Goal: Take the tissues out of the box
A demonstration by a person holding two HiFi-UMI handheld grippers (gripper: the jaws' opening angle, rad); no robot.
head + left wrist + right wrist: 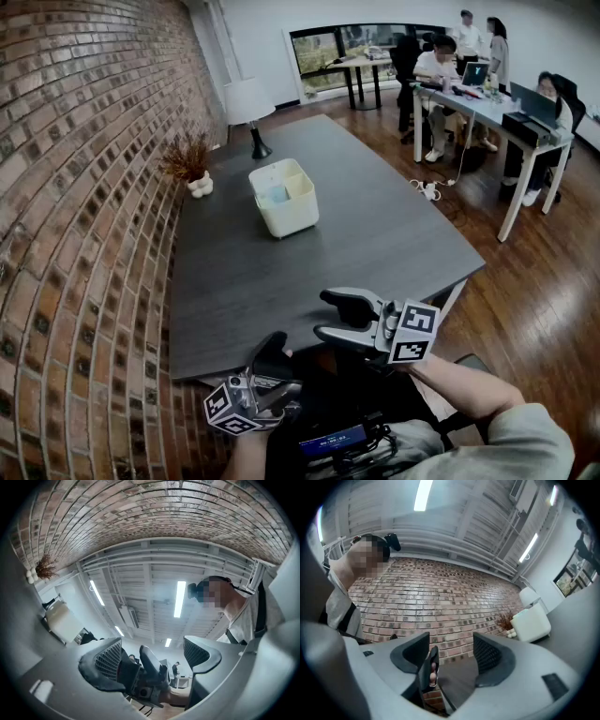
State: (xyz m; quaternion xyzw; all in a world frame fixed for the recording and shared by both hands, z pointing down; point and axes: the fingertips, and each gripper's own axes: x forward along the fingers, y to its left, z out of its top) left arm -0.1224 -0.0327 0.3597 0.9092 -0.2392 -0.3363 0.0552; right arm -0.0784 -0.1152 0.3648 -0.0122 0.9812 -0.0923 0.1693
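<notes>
Dark grey wooden table (375, 234) is the reference point for everything. On it, around the middle and a bit toward the brick-wall side, sits the cream-coloured rectangular box (283, 199). Its top is open, with something pale blue-white showing inside, and nothing's touching it.

Both grippers are well away from the box, down at the table's near edge. The left gripper (272, 354) hangs just below that edge, angled upward, with its claw spread wide and nothing in it. The right gripper (336, 315) hovers over the near edge, jaws also spread and empty, pointing toward the table's wall side.

At the table's far end there's a white-shaded lamp on a dark base (249, 103). A bunch of dried brown twigs in a small white vase (190, 167) sits on the table's wall side. Past the table's right side, people sit at a long white desk (487, 111).
</notes>
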